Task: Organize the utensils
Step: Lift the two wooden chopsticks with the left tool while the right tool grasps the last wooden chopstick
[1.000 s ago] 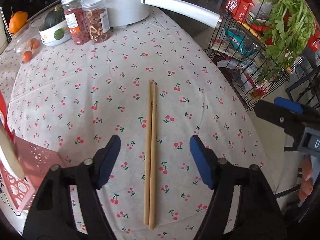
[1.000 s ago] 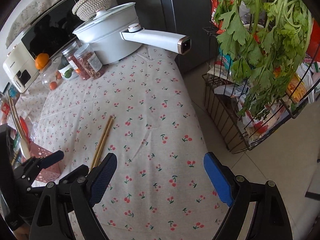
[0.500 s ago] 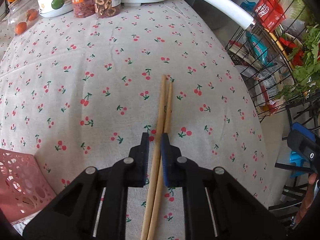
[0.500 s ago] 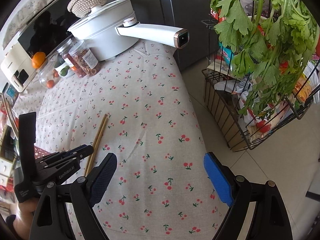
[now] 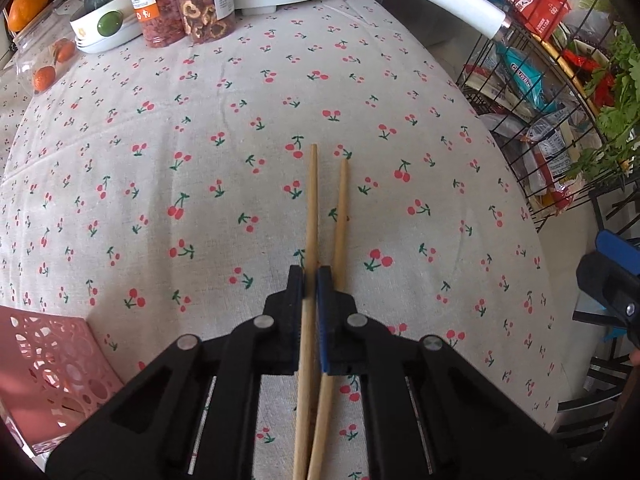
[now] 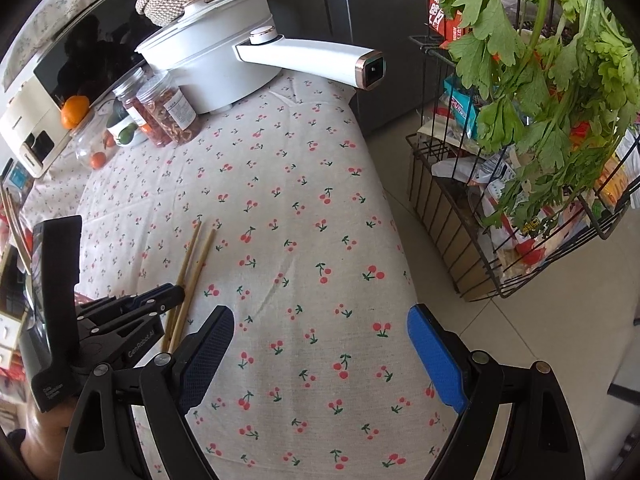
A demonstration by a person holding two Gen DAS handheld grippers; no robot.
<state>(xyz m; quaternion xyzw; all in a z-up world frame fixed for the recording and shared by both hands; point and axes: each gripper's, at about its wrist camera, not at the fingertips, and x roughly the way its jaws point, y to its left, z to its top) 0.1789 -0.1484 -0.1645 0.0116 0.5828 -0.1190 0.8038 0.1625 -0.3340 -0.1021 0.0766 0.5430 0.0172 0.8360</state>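
Two wooden chopsticks (image 5: 313, 200) lie on the cherry-print tablecloth (image 5: 200, 184), far tips slightly splayed. My left gripper (image 5: 311, 276) points steeply down over their middle with its jaws shut. The left chopstick is pinched between the pads; the right chopstick (image 5: 341, 216) runs under the right finger. In the right wrist view the chopsticks (image 6: 198, 252) and the left gripper (image 6: 176, 294) sit at lower left. My right gripper (image 6: 320, 332) hovers wide open over bare cloth near the table's right edge, with nothing between its fingers.
A pink perforated basket (image 5: 48, 360) stands at the near left. At the back are a white pot (image 6: 208, 68) with a long handle, jars (image 5: 180, 4) and fruit. Off the table's right side is a wire rack (image 6: 480, 240) with packets and greens.
The left gripper came down over the chopsticks and its jaws went from wide open to shut on them. The chopstick tips have splayed apart. The right gripper has stayed put.
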